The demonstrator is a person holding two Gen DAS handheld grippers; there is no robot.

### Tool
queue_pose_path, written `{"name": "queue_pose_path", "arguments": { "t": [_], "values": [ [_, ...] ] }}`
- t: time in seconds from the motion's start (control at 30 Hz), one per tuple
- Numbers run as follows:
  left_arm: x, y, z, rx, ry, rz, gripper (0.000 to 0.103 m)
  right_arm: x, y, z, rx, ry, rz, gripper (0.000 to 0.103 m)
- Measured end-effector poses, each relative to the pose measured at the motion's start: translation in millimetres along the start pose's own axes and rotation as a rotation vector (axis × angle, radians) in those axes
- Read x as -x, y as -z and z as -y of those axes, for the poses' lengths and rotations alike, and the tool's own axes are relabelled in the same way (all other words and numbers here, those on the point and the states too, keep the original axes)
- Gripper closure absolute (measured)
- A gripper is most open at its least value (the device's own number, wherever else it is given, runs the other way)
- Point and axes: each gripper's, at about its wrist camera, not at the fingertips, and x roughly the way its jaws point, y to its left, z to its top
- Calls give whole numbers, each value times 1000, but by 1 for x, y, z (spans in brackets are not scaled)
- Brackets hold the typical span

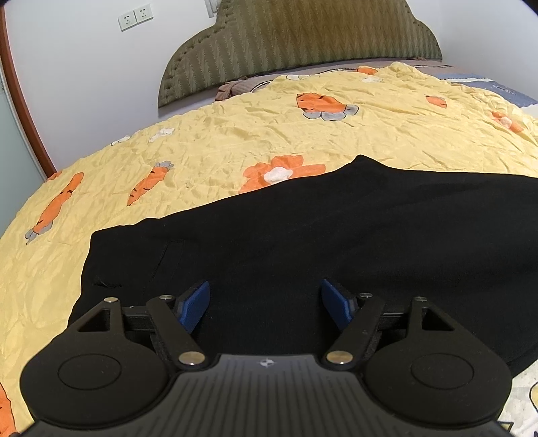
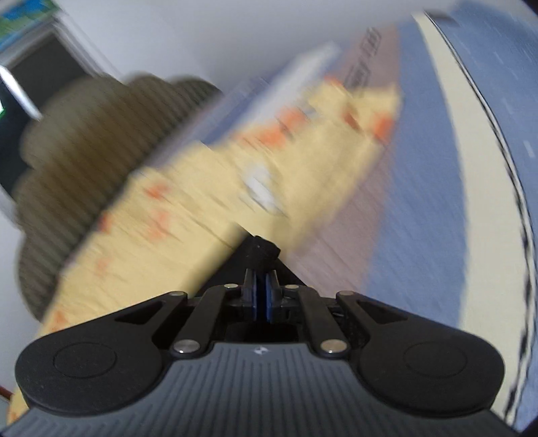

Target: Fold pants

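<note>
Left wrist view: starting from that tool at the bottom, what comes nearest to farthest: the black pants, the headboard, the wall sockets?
1. Pants: directly under the open left tool.
2. Headboard: far end of the bed, centre.
3. Sockets: on the wall, upper left.

The right gripper (image 2: 261,285) has its blue-padded fingers (image 2: 253,295) pressed together on a bunched fold of black fabric pants (image 2: 260,252). Beyond, motion-blurred, lie a yellow carrot-print quilt (image 2: 201,208), an olive quilted headboard (image 2: 84,151) and a blue-and-cream sheet (image 2: 437,168).

bright even indoor light, left wrist view sharp, right wrist view motion-blurred, fisheye-curved edges
</note>
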Motion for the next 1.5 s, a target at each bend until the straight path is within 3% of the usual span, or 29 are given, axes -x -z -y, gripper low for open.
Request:
{"name": "queue_pose_path", "arguments": {
  "t": [0.2, 0.33, 0.5, 0.6, 0.77, 0.87, 1.0, 1.27, 1.37, 1.43, 1.47, 1.5],
  "values": [
    [-1, 0, 1, -3, -6, 0, 29, -6, 13, 7, -41, -8, -30, 96],
    [1, 1, 6, -19, -27, 6, 29, 2, -28, -30, -29, -149, 29, 97],
    [2, 1, 5, -14, -22, 2, 29, 35, -60, -103, 153, -313, 182, 97],
    [2, 2, 4, -18, -18, 6, 29, 35, -54, -81, 105, -262, 180, 97],
    [1, 1, 4, -25, -18, 4, 29, -8, -10, 9, -79, -51, -10, 96],
    [1, 1, 4, -22, -17, 3, 29, -16, 13, 37, -153, 23, -30, 83],
    [1, 0, 6, -20, -22, 2, 29, -2, 30, 57, -284, -79, 6, 63],
    [8, 2, 5, -13, -32, 9, 29, -26, 39, 57, -410, -161, -16, 60],
    [12, 1, 5, -13, -40, 16, 29, -39, 36, 52, -424, -140, -5, 60],
    [16, 0, 5, -13, -45, 28, 29, -37, 35, 47, -415, -134, 11, 69],
    [19, -1, 6, -15, -47, 33, 29, -35, 35, 46, -408, -133, 23, 85],
    [22, -3, 7, -18, -43, 40, 29, -34, 36, 46, -408, -136, 31, 90]
  ]
}}
